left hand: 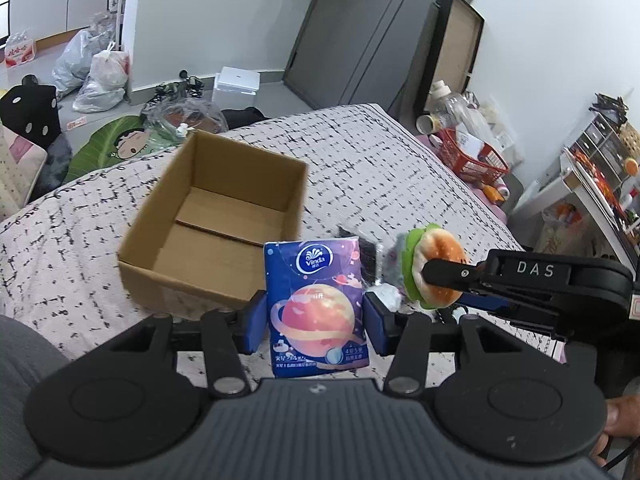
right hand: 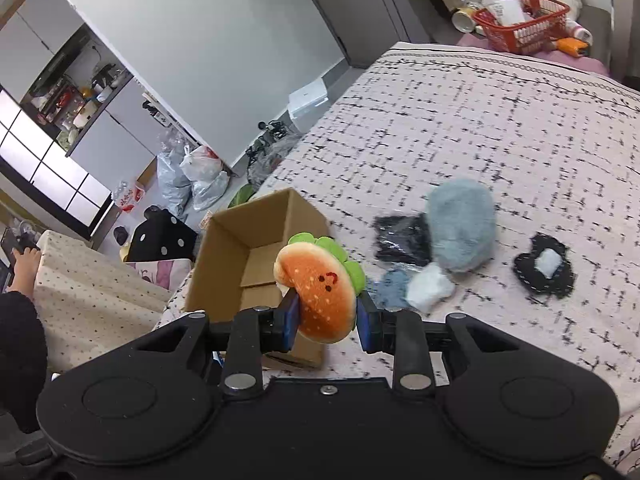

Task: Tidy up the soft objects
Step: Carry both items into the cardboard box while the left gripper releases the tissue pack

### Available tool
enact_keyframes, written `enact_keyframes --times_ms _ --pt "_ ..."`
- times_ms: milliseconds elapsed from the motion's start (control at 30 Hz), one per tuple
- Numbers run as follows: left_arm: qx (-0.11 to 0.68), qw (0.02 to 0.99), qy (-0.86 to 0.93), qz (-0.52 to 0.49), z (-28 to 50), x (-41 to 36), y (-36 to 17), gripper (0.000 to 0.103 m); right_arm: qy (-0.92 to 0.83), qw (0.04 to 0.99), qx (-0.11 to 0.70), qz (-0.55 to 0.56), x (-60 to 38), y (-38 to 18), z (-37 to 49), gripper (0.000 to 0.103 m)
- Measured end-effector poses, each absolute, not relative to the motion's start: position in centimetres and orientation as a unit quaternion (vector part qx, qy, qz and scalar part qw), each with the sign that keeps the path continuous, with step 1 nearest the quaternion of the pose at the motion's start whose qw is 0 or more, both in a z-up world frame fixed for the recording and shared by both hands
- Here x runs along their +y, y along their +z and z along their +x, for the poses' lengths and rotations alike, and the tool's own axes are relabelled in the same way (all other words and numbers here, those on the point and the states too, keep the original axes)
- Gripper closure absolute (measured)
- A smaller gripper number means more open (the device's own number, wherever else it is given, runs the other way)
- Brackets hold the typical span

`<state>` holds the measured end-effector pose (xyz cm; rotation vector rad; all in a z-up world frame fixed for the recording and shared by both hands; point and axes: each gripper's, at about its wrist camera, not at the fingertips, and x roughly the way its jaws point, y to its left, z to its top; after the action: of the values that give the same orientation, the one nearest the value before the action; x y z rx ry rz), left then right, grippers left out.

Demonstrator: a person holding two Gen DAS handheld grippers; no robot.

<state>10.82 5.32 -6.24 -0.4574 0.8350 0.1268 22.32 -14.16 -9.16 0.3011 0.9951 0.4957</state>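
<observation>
My left gripper (left hand: 315, 322) is shut on a blue Vinda tissue pack (left hand: 318, 304) with a planet print, held upright just in front of an open, empty cardboard box (left hand: 216, 220) on the bed. My right gripper (right hand: 327, 322) is shut on a plush burger (right hand: 318, 292) with green lettuce edges, lifted above the bedspread near the same box (right hand: 256, 256). In the left wrist view the burger (left hand: 434, 268) and right gripper (left hand: 444, 280) sit to the right of the tissue pack. On the bed lie a grey-blue fluffy plush (right hand: 460, 228), a black packet (right hand: 402, 240), a white soft lump (right hand: 430, 286) and a black heart-shaped piece (right hand: 544, 268).
The bed (right hand: 480, 120) has a pink, black-flecked cover. A red basket (right hand: 524, 24) and bottles stand beyond its far edge. Bags (left hand: 100, 72), a white box (left hand: 236, 84) and cushions lie on the floor. A person's hand (right hand: 26, 260) shows at the far left.
</observation>
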Motion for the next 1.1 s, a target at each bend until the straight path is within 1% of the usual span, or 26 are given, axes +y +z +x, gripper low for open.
enact_keyframes --times_ms 367,667,867,1100 --pt "0.391 0.887 0.073 -0.233 10.6 9.5 -6.3 0.054 0.261 0.837 0.461 0.138 -9.3 -7.7 22.6 0.074" --pt "0.388 0.885 0.088 -0.242 11.2 13.2 -6.5 0.054 0.272 0.829 0.467 0.141 -5.8 -8.1 23.3 0.074" --pt "0.396 0.88 0.097 -0.243 12.2 15.4 -7.2 0.054 0.285 0.821 0.476 0.138 -3.7 -9.5 23.5 0.074" --pt "0.423 0.874 0.096 -0.218 14.2 16.4 -8.9 0.054 0.277 0.81 0.492 0.156 -3.1 -11.9 24.2 0.074"
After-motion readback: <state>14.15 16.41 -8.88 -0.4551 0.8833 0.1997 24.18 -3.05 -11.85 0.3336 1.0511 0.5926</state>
